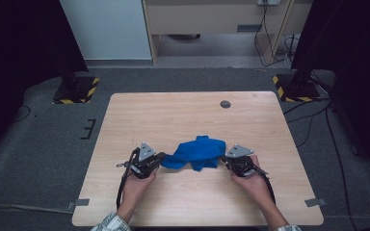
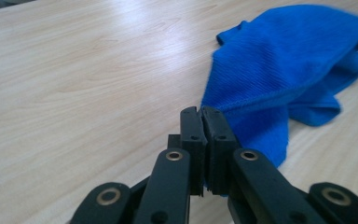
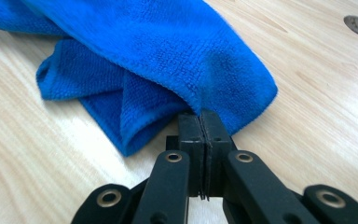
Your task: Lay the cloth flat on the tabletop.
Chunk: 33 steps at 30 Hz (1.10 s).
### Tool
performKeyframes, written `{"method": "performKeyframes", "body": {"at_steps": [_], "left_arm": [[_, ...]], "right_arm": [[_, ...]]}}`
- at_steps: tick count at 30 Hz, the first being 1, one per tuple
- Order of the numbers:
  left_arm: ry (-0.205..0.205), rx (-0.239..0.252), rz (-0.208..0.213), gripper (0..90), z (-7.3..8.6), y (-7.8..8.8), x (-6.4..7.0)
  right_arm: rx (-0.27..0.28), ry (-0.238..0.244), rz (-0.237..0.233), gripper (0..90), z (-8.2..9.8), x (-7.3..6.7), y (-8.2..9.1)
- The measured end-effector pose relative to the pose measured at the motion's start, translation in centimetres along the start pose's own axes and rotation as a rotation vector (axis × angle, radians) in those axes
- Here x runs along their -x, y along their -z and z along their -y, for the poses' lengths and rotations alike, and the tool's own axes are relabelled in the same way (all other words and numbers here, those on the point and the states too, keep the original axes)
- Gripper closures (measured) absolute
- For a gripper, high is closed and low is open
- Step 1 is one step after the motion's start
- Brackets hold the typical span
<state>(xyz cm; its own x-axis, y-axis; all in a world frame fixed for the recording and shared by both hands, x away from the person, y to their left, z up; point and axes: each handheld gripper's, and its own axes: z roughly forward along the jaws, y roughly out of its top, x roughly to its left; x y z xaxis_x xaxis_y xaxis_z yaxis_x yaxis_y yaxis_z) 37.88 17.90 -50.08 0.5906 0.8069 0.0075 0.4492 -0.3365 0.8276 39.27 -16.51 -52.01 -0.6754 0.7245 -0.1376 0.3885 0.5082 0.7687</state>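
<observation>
Left tongs point(image 2: 201, 112) and right tongs point(image 3: 200, 115) clamp the blue cloth point(image 1: 197, 152) on the wooden table point(image 1: 173, 110).

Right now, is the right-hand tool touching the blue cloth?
Touching. In the right gripper view, the right gripper has its jaws shut on an edge of the blue cloth.

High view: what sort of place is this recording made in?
Likely a lab or data-collection room, not a home: a bare wooden table on grey carpet, stand bases with yellow-black hazard tape at either side, loose cables on the floor, and dark curtains.
</observation>
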Motion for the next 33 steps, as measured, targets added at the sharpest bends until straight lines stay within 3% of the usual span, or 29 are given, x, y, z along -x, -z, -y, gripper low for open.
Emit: {"method": "performKeyframes", "body": {"at_steps": [3, 12, 20, 26, 33], "left_arm": [[0.007, 0.005, 0.002, 87.7, -0.5, -0.5, -0.3], [0.0, 0.052, 0.02, 87.9, -1.3, 1.0, 0.1], [0.045, 0.093, -0.008, 88.3, -1.7, 1.5, -1.4], [0.089, 0.06, -0.03, 88.3, -1.0, 0.9, -3.3], [0.088, 0.064, -0.039, 88.3, -1.0, 1.0, -3.9]], "right_arm": [[-0.002, -0.006, -0.001, 89.3, 0.2, 0.0, 1.0], [0.011, -0.012, -0.015, 88.8, 0.3, -0.8, 4.1], [0.003, -0.02, 0.015, 84.9, -0.6, 0.4, 0.8], [-0.007, 0.003, 0.086, 64.5, -1.3, 0.1, -1.1], [0.009, 0.017, 0.096, 59.8, -1.9, -0.7, -2.4]]}}
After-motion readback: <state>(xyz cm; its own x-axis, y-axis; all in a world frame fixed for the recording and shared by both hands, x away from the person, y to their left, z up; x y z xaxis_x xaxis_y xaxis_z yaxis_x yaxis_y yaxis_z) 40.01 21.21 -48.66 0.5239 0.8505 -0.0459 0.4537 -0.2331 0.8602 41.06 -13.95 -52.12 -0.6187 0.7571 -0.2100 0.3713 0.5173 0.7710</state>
